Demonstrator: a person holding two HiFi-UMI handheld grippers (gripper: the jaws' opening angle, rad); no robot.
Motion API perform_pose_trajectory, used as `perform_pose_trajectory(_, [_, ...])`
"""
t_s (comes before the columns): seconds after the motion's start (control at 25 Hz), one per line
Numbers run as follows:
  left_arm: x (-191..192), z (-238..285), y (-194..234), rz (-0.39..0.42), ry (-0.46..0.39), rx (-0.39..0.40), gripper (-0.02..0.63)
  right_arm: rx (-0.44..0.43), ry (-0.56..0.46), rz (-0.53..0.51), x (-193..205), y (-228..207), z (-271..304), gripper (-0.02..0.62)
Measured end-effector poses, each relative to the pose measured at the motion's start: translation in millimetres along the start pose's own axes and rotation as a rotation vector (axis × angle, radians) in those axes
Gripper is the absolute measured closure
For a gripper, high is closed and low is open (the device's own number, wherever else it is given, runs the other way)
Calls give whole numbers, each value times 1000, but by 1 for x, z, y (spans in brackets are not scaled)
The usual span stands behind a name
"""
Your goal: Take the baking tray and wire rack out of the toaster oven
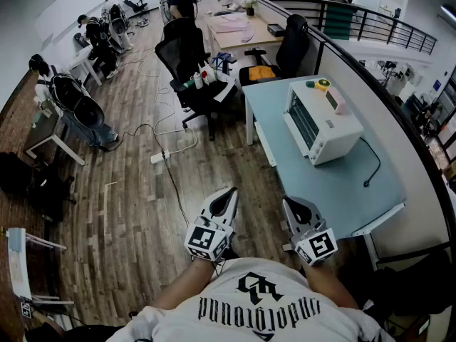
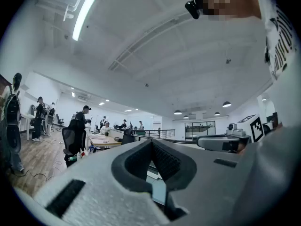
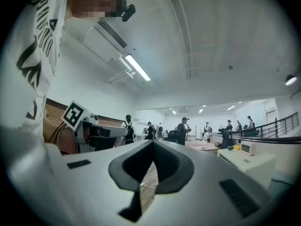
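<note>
- The left gripper (image 1: pixel 228 193) and right gripper (image 1: pixel 289 204) are held close to the person's chest, jaws pressed together on nothing.
- The white toaster oven (image 1: pixel 322 122) stands on the pale blue table (image 1: pixel 335 187), well ahead of both (door closed; tray and rack not visible).
- The gothic lettering on the white shirt (image 1: pixel 256 308) is upside down and I can't read it.

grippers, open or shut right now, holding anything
left gripper: shut, nothing between its jaws
right gripper: shut, nothing between its jaws
</note>
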State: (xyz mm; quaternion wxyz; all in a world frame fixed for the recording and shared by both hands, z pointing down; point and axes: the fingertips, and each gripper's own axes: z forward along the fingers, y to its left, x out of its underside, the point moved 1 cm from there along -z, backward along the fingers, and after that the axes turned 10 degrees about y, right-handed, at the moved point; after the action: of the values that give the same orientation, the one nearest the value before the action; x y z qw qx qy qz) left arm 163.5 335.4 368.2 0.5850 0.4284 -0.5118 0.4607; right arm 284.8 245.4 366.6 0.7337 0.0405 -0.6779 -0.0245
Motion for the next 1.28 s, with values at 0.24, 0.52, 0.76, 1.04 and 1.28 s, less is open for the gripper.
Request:
perform_pose_trajectory(0.24, [0,-1,1,9,0,6,600,7,6,6,3,1,2,594])
perform_pose_trajectory(0.52, [-1,0,5,9,3,22,600,13,14,14,4,2,6,594])
perform_pose_trajectory(0.76, [1,1,13,0,6,36,598,8,22,24,6,4,16,594])
perform_pose_trajectory(1.04, [8,8,29,-9,14,44,597,-6,36,48,12,2,39,591])
perform_pose_trajectory(1.28, [15,17,52,-25,21,55,567,-3,52,69,17,-2,65,568])
